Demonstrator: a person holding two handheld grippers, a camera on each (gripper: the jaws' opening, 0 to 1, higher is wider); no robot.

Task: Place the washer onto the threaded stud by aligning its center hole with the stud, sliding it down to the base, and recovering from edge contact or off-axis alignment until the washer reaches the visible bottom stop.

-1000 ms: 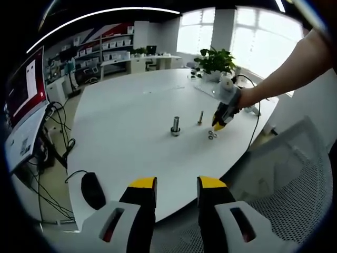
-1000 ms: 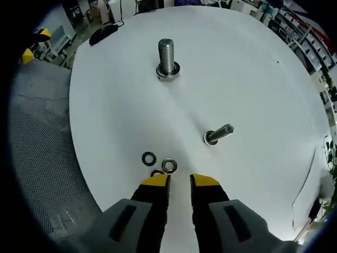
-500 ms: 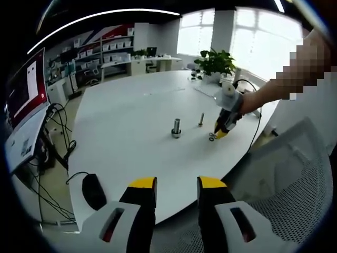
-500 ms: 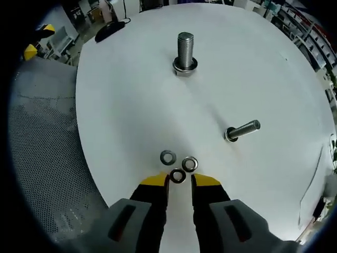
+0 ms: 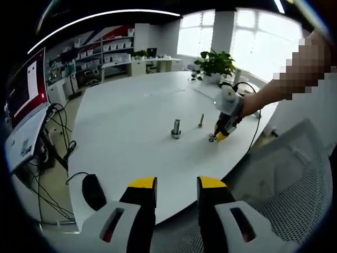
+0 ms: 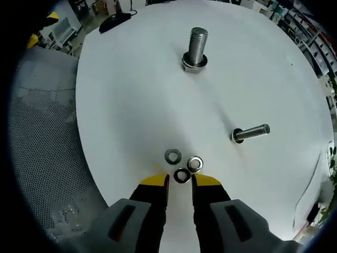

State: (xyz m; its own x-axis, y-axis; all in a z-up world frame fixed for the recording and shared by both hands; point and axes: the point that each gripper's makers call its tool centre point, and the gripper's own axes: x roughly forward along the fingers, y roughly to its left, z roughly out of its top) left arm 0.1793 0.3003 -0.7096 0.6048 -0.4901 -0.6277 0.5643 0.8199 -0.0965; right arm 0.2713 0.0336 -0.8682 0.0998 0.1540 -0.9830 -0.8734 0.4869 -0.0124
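Three small washers lie together on the white table [image 6: 131, 105]: one [image 6: 172, 156] on the left, one [image 6: 195, 164] on the right, and one [image 6: 182, 175] just between my right gripper's yellow fingertips. My right gripper [image 6: 180, 182] is open and low over the table, its jaws either side of that nearest washer. A thick upright threaded stud [image 6: 196, 48] stands farther ahead, and a thinner stud [image 6: 251, 133] stands to the right. In the left gripper view, my left gripper [image 5: 177, 184] is open and empty, off the table's edge, facing the thick stud [image 5: 176, 128] and the right gripper [image 5: 221, 130].
A grey mesh chair [image 6: 47, 158] sits by the table edge beside the right gripper. A black mouse [image 5: 92, 190] lies near the table's edge on the left side. A potted plant [image 5: 215, 62] and a cable [image 5: 256, 124] are at the far side.
The right gripper has edged forward and turned slightly, so one washer now lies between its fingertips. The left gripper has stayed put.
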